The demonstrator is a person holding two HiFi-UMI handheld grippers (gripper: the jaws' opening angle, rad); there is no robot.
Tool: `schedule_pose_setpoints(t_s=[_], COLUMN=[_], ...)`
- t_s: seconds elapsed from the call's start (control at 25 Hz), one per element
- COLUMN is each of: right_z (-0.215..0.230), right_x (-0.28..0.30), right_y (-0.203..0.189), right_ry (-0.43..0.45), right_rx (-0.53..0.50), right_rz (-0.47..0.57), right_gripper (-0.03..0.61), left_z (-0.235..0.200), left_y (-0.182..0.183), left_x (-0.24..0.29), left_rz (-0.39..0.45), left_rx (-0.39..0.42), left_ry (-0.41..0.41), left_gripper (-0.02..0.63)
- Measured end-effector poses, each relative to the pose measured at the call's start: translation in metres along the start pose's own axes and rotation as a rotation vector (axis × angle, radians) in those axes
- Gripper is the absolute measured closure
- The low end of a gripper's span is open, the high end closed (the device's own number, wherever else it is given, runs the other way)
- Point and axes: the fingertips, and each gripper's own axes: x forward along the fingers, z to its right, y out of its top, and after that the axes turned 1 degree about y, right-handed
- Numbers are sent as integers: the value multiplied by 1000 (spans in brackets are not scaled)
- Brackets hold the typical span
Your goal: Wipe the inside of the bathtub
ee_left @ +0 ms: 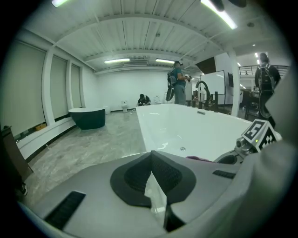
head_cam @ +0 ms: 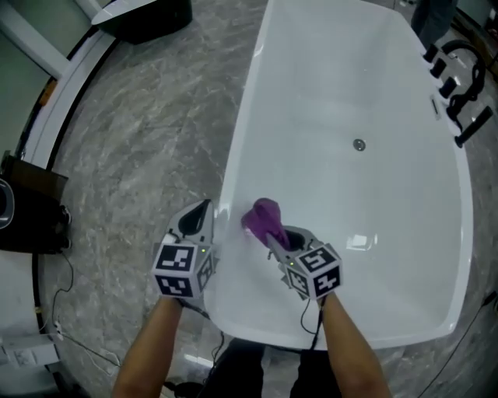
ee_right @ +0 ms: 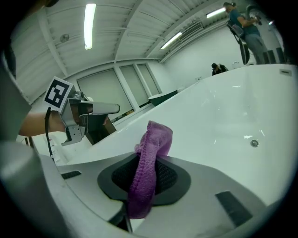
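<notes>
Bathtub [head_cam: 342,70]: far end cut off by the upper edge at 12 o'clock. Dark tub [head_cam: 148,19]: cut off at 11 o'clock. Purple cloth [ee_right: 153,139]: lower end hidden between the jaws of the right gripper [ee_right: 146,167]. Distant figures [ee_left: 177,86]: too small to be made out.

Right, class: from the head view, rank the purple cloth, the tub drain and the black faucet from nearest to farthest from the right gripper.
1. Purple cloth, held in the right gripper, at the bathtub's near end.
2. Drain, on the floor ahead.
3. Black faucet, on the far right rim.
</notes>
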Motion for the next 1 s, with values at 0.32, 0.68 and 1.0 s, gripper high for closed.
schedule_pose_setpoints(t_s=[0.32,0.68,1.0], right_z=[36,106,178], right_x=[68,106,137], right_y=[0,13,18], right_ry=[-4,-151,-288], right_rx=[21,44,94], right_rz=[-6,-39,-49], right_gripper=[509,512,513], left_z=[-24,-25,-37], left_y=[-23,-32,-41], left_x=[55,89,99], left_rz=[-65,-107,-154], left_rx=[19,28,22], left_ry=[-45,-65,-49], left_gripper=[607,607,607])
